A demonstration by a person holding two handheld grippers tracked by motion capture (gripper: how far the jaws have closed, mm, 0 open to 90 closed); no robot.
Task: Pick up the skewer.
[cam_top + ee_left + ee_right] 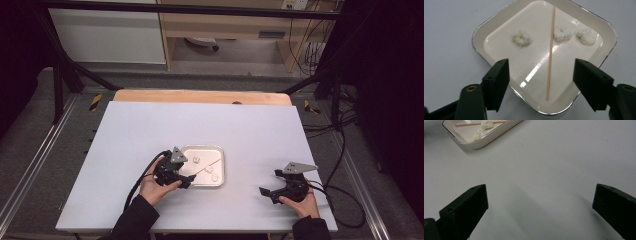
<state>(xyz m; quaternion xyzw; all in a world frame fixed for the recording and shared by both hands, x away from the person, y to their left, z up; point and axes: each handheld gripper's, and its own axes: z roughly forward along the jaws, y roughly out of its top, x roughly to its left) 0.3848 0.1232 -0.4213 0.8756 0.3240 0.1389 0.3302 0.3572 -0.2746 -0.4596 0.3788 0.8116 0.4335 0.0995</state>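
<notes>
Surface: white tabletop [150,135] on a wooden table, metal frame rails around it, dark floor on both sides, a wooden cabinet at the far edge of the room.
Left hand [154,189]: comes in from the near edge, left of the middle, dark sleeve up to the wrist.
Left gripper [184,181]: held at the near-left corner of the tray, its cable looping back toward the near edge. In the left gripper view [541,80] its jaws stand partly apart, one on each side of the near end of the stick, pads not touching it; nothing is gripped.
Tray [220,150]: shallow, square with rounded corners, white inside with a silver rim, lying flat a little near of the tabletop's middle; in the left gripper view [481,30] one corner points toward the jaws.
Stick [550,50]: thin, wooden, lying flat on the tray floor, running from the near corner toward the far corner.
White lumps: three small crumbly pieces in the tray; one [521,38] left of the stick and apart from it, one [562,33] touching the stick on its right, one [587,36] farther right by the tray wall.
Right gripper [266,192]: near the tabletop's near-right corner, well apart from the tray; in the right gripper view [540,207] its jaws stand wide over bare white surface, holding nothing.
Right hand [300,202]: grips that gripper from the near edge.
</notes>
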